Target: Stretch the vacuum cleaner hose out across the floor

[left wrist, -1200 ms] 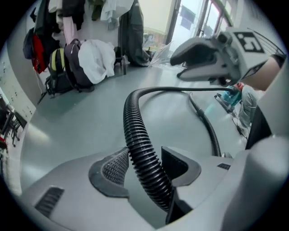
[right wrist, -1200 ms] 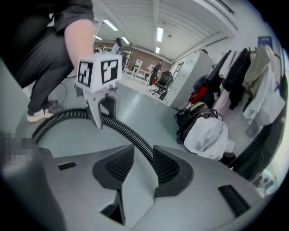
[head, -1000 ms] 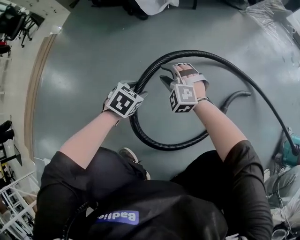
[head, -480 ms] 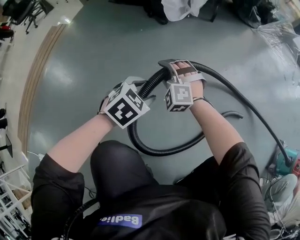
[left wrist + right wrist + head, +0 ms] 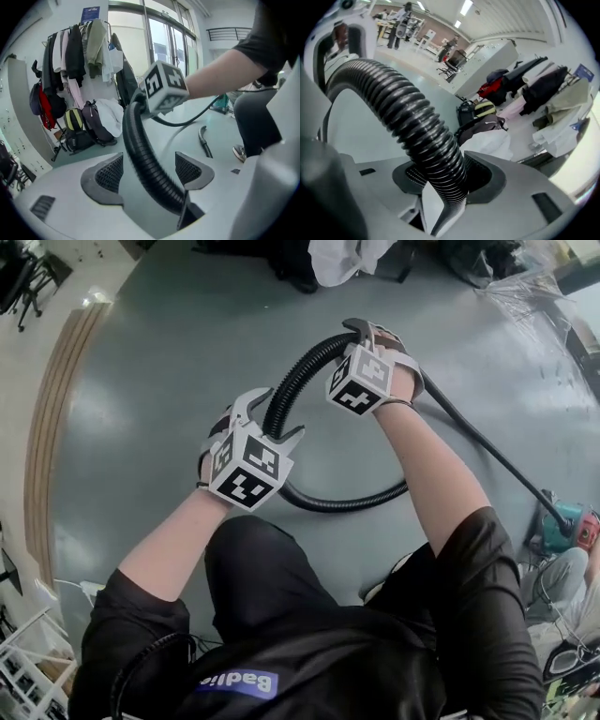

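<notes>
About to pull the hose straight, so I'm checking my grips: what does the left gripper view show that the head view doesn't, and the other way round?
Left gripper view only: the left tool has its jaws opening, with the pads clear of the hose that runs between them. Hung coats and bags are beyond.
Head view only: the hose's slack curves over the floor below the tools, then trails to the teal vacuum cleaner.
Both: the right tool is on the raised hose.

Bright, even light; strong fisheye warping at edges.
</notes>
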A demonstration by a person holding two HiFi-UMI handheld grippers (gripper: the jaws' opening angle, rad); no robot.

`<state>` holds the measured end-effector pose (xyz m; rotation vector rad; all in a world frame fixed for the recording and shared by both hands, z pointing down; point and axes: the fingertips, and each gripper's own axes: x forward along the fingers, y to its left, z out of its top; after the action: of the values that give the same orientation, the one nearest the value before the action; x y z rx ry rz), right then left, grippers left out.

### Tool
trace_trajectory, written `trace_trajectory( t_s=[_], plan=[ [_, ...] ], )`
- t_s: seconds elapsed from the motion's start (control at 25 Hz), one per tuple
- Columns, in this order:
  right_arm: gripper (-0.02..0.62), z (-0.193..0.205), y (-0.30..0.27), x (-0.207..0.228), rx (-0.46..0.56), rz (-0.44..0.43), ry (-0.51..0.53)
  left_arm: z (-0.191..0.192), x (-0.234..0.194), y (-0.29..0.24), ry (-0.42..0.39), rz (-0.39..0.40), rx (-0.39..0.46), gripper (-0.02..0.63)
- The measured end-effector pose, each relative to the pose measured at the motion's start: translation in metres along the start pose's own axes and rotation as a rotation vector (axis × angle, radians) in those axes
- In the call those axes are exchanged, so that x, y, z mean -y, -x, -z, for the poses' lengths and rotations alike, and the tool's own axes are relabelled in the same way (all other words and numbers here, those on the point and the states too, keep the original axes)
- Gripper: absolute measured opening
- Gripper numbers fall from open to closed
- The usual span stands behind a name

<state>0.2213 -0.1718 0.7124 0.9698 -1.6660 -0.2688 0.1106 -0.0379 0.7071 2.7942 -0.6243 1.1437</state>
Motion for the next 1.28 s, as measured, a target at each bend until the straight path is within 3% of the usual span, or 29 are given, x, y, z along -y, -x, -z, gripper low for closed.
trace_trajectory(
  t_s=[0.12,0.36,0.4,0.56,0.68,0.88,1.08,1.16,1.28],
  plan=[
    [0.192,0.006,0.014,0.039,-0.050,0.010,-0.172,0.016,-0.012,0.009,-0.006,-0.047,-0.030,0.341],
    [0.196,0.019,0.019,0.103,0.005,-0.013,-0.411,0.036,-0.037,-0.026,0.115,-0.132,-0.055,0.333],
    [0.202,0.027,0.017,0.107,0.009,-0.020,-0.405,0.034,-0.042,-0.034,0.120,-0.148,-0.055,0.261],
    [0.210,0.059,0.003,0.110,0.039,-0.029,-0.277,0.020,-0.068,-0.041,0.100,-0.196,-0.081,0.145],
    [0.239,0.071,-0.013,0.102,0.083,-0.056,-0.185,0.017,-0.085,-0.036,0.007,-0.211,-0.151,0.127],
    [0.349,0.060,-0.040,0.093,0.165,-0.101,-0.041,0.005,-0.128,-0.019,-0.092,-0.270,-0.318,0.121],
    [0.351,0.011,-0.001,0.124,0.357,0.033,0.041,-0.007,-0.136,-0.003,-0.063,-0.269,-0.464,0.121],
    [0.351,-0.033,0.018,0.113,0.469,0.061,0.179,-0.011,-0.135,-0.009,-0.071,-0.242,-0.483,0.121],
    [0.351,-0.099,0.023,0.057,0.568,0.090,0.467,-0.012,-0.140,-0.016,-0.110,-0.196,-0.495,0.121]
  ],
)
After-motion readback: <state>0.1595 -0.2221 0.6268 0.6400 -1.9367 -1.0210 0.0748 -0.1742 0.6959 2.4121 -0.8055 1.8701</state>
